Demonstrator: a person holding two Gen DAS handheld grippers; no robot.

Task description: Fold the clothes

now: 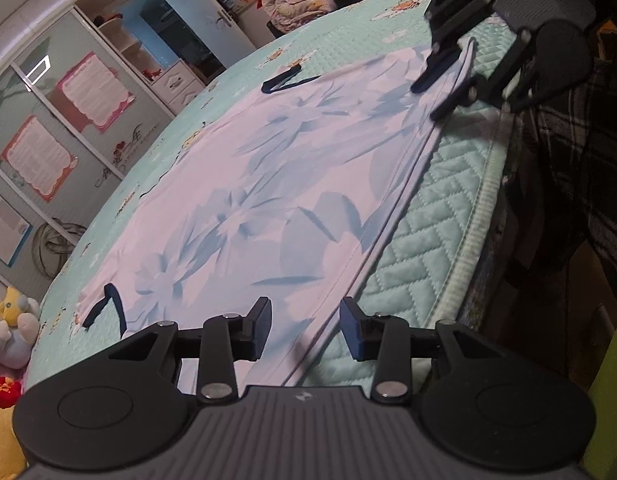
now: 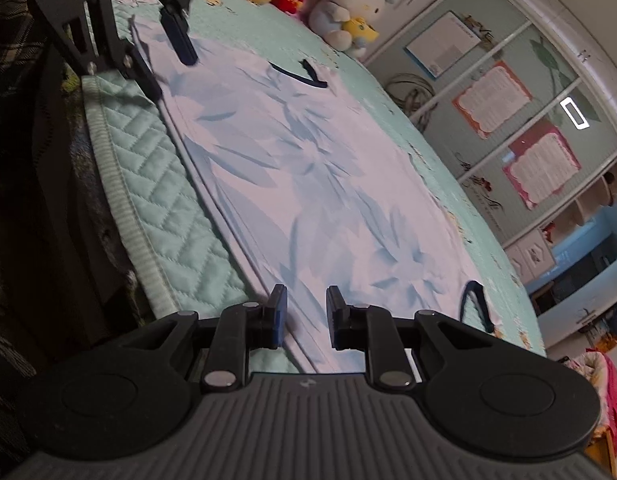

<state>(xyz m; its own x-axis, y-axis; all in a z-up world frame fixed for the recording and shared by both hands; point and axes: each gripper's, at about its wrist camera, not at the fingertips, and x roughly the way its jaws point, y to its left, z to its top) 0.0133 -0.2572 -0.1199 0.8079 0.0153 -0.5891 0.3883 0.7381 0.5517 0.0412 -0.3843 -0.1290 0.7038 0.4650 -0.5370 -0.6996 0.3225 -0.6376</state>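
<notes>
A pale floral garment [image 1: 292,184] lies spread flat on a quilted teal bed [image 1: 424,216]. The left gripper [image 1: 304,330] and the right gripper [image 2: 306,316] hover over its near hem, jaws apart and apparently empty, though motion blur hides contact.

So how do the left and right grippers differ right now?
The left gripper stands wider open than the right gripper. The left works the garment end by the plush toys, the right the opposite end. Both are empty, over the near hem.
</notes>
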